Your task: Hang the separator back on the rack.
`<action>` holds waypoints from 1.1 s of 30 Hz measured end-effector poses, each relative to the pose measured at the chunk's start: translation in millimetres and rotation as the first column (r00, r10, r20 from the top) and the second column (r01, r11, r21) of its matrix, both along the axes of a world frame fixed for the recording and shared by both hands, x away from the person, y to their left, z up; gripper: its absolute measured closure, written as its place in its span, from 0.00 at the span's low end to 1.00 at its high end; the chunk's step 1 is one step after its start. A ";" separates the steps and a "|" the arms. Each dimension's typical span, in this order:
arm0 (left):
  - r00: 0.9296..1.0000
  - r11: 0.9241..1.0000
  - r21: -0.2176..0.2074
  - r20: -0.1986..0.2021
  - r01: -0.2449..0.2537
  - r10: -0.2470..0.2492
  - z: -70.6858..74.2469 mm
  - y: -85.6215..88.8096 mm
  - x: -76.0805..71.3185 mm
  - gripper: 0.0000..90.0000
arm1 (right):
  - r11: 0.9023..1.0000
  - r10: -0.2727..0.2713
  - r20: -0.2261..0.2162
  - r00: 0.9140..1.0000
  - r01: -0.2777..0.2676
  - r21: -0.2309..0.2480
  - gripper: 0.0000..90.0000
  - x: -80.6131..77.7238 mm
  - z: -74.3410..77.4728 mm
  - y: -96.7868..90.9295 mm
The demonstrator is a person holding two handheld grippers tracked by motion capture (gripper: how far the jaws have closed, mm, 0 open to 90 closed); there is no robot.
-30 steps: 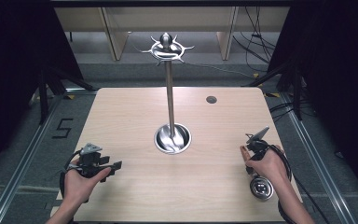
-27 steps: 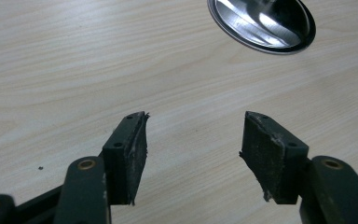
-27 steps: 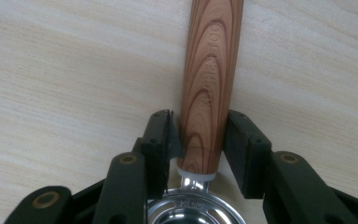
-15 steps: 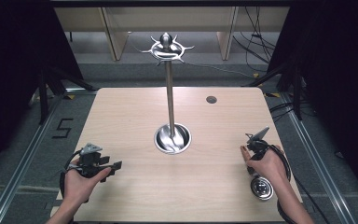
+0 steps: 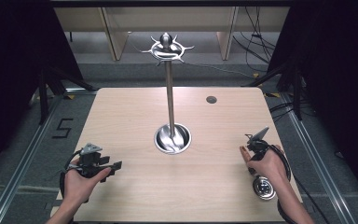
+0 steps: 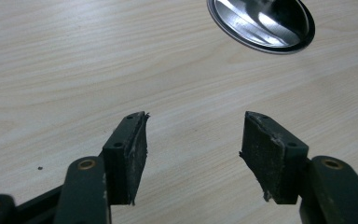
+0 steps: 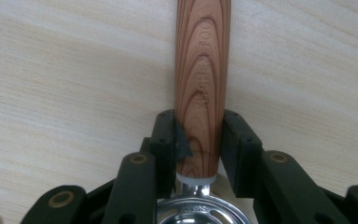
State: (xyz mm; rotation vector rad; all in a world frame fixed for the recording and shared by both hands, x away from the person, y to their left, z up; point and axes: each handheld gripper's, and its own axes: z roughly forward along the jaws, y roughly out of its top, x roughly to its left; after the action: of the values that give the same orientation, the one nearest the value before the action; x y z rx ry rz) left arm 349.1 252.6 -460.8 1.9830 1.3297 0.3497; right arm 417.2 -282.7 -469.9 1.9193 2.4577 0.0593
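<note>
Both tongs sit low over the pale wooden desk (image 5: 135, 116). Left tongs (image 6: 193, 154), held in the left hand (image 5: 81, 179) near the front left corner, are spread wide with bare wood between them. Right tongs (image 7: 199, 140) pinch the wooden handle (image 7: 203, 70) of a metal strainer (image 5: 264, 186) lying by the right edge. At mid-desk a steel stand (image 5: 169, 93) rises from its round base (image 6: 261, 23), a spiked ring at its top.
</note>
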 end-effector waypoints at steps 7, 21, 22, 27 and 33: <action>1.000 1.000 0.000 0.004 -0.001 0.001 0.2 0.0 -0.1 0.44 | 1.000 -0.009 0.029 1.000 0.009 0.020 0.77 -2.1 -0.7 -0.2; 1.000 1.000 -0.005 0.010 -0.002 0.002 0.4 -0.1 -0.2 0.44 | 0.994 0.006 0.049 0.999 -0.011 0.104 0.77 -3.8 13.2 -7.5; 1.000 1.000 -0.002 0.009 0.000 0.000 0.6 0.1 -0.2 0.44 | 0.998 -0.008 0.076 0.997 0.003 0.064 0.77 -5.1 14.2 -5.2; 1.000 1.000 -0.002 0.010 0.000 0.000 0.6 0.2 -0.3 0.44 | 0.997 -0.010 0.083 0.996 0.004 0.071 0.77 -5.7 19.5 -3.5; 1.000 1.000 -0.010 0.017 -0.005 0.005 0.1 -0.1 -0.2 0.44 | 0.997 -0.002 0.112 0.994 -0.007 0.072 0.77 -7.9 24.7 -2.3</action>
State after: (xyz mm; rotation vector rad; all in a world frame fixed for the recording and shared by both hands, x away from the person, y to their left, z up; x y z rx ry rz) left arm 348.9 252.5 -460.6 1.9648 1.3234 0.3608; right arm 409.3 -285.0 -445.1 1.8842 2.4175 0.2515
